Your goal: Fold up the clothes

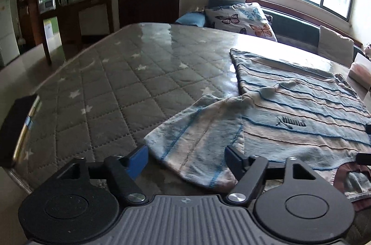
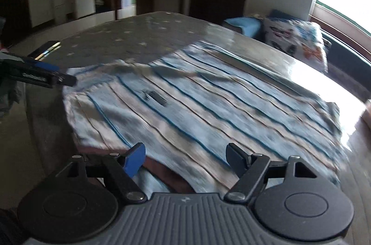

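A T-shirt (image 1: pixel 301 106) in pale blue and beige stripes lies spread on the table with a dark logo on its chest. Its sleeve (image 1: pixel 197 143) sticks out to the left and lies flat between the fingers of my left gripper (image 1: pixel 186 158), which is open, the pads not pressing on it. In the blurred right wrist view, the shirt (image 2: pixel 208 110) fills the middle. My right gripper (image 2: pixel 185 159) stands open above its near edge, where a dark reddish neck lining (image 2: pixel 162 173) shows. The left gripper (image 2: pixel 67 80) reaches in from the left at the sleeve.
The table (image 1: pixel 116 82) has a grey quilted cover with white stars under a glossy sheet. A black flat box (image 1: pixel 18 126) lies at its left edge. A butterfly pillow (image 1: pixel 241 17) and a bench sit beyond the far edge, below the window. A pale box (image 1: pixel 360 71) stands far right.
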The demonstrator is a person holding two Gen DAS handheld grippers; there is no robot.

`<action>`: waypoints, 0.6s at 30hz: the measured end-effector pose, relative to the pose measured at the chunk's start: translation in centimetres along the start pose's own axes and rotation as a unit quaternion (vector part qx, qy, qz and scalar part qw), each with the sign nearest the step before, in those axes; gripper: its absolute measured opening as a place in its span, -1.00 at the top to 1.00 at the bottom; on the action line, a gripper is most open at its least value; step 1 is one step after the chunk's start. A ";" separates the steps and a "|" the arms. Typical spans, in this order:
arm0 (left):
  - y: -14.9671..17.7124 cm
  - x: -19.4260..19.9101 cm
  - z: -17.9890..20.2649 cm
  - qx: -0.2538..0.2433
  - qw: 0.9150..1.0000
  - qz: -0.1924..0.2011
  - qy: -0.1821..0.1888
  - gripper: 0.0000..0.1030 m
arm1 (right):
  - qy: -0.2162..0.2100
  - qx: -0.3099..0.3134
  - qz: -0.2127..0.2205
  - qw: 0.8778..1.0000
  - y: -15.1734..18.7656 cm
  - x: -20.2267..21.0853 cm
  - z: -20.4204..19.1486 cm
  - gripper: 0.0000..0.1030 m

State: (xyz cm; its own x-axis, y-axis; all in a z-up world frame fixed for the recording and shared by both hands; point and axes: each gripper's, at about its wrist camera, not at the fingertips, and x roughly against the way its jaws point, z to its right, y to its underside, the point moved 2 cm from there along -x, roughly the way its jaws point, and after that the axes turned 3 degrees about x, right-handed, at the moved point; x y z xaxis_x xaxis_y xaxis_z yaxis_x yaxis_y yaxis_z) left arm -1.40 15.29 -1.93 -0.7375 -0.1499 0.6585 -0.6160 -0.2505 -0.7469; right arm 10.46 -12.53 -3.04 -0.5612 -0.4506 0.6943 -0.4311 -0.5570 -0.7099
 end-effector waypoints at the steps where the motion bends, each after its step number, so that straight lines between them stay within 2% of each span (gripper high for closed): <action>1: 0.0 -0.1 -0.1 -0.001 1.000 -0.001 0.003 -0.25 | -0.006 0.007 0.002 1.000 -0.6 -0.6 -0.5 -0.54; 4: 0.2 -0.4 -0.3 -0.002 1.000 -0.006 0.008 -0.01 | -0.017 0.013 0.000 1.000 -1.7 -2.3 -1.9 -0.53; 8: 0.3 -0.4 -1.0 0.005 1.000 -0.008 0.010 0.20 | -0.011 0.018 -0.004 1.000 -2.8 -4.7 -3.2 -0.53; 12: 0.2 -0.1 -1.6 0.014 1.000 -0.004 0.009 0.19 | -0.003 -0.001 -0.002 1.000 -3.9 -6.6 -3.2 -0.53; 18: 0.2 0.0 -2.1 0.025 1.000 -0.009 0.008 0.02 | -0.025 0.019 -0.012 0.999 -3.8 -7.6 -5.0 -0.54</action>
State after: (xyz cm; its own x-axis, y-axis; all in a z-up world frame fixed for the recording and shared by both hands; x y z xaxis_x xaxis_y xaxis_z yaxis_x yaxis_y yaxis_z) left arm -2.08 17.24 -2.23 -0.7311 -0.1306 0.6697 -0.6143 -0.3012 -0.7293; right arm 12.86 -3.50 -6.20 -0.5142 -0.4714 0.7165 -0.4158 -0.5937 -0.6889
